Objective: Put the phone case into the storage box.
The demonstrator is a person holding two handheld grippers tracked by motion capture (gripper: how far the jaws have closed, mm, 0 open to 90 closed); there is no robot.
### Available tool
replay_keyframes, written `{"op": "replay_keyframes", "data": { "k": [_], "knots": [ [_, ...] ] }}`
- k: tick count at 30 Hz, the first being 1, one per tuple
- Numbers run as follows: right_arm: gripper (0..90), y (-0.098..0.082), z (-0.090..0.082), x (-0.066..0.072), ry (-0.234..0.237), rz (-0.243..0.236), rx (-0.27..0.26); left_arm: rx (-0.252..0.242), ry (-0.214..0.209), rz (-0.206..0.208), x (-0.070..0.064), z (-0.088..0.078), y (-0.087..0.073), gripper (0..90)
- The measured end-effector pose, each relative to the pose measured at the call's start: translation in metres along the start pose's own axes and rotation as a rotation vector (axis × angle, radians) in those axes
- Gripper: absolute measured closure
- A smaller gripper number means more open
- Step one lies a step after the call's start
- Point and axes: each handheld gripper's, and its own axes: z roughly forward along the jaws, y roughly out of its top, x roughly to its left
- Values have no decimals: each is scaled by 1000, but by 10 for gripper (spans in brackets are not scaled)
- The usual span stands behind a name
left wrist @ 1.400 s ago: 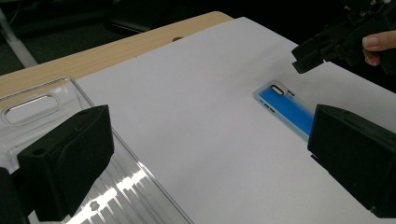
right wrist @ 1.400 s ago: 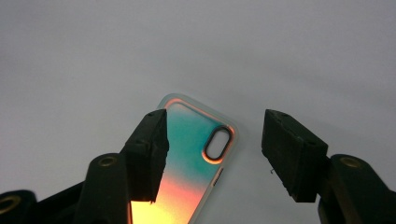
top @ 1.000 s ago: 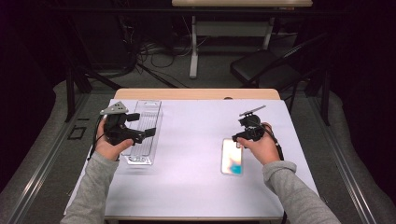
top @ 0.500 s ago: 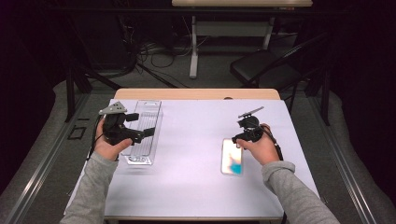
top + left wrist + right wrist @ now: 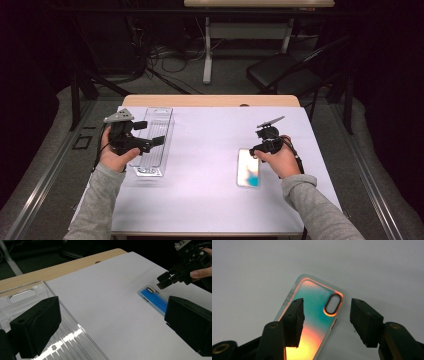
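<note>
Hovering right tongs (image 5: 325,322) half-wide over phone case (image 5: 312,315) lower center, left tongs (image 5: 110,327) wide, risking skidding it across slick bench (image 5: 210,150).

Left claw (image 5: 159,142) wide open, level; right claw (image 5: 254,150) part-open, closing, seemingly angled down.

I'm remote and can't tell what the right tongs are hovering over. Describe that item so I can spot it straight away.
On the white table top, look at its right half, just under the right tongs. A flat phone case lies there, clear-rimmed, iridescent blue to orange, with an oval camera cutout. The other item, a clear plastic package, is ribbed, colourless and on the left.
</note>
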Motion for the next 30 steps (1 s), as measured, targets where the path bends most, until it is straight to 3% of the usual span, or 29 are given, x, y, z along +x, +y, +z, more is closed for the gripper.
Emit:
{"op": "replay_keyframes", "data": {
  "k": [7, 16, 19, 23, 24, 25, 30],
  "knots": [
    [483, -3, 1, 0, -6, 56, 42, -3, 1, -5, 1, 0, -1, 9],
    [548, -5, 3, 2, -11, 65, 85, -2, 1, -8, 2, -1, -1, 16],
    [557, -5, 5, 1, 10, 82, 111, -3, 0, -10, 2, -1, -1, 18],
    [556, -6, 7, 2, -5, 83, 142, -1, 1, -12, 3, -1, -1, 19],
    [556, -6, 8, 2, -13, 93, 159, 0, 3, -10, 3, -1, -1, 19],
    [555, -8, 10, 1, 7, 120, 127, 0, 2, -11, 3, -1, -1, 19],
    [576, -10, 13, 1, -18, 181, 187, -4, 0, -13, 4, -1, -2, 23]
  ]
}}
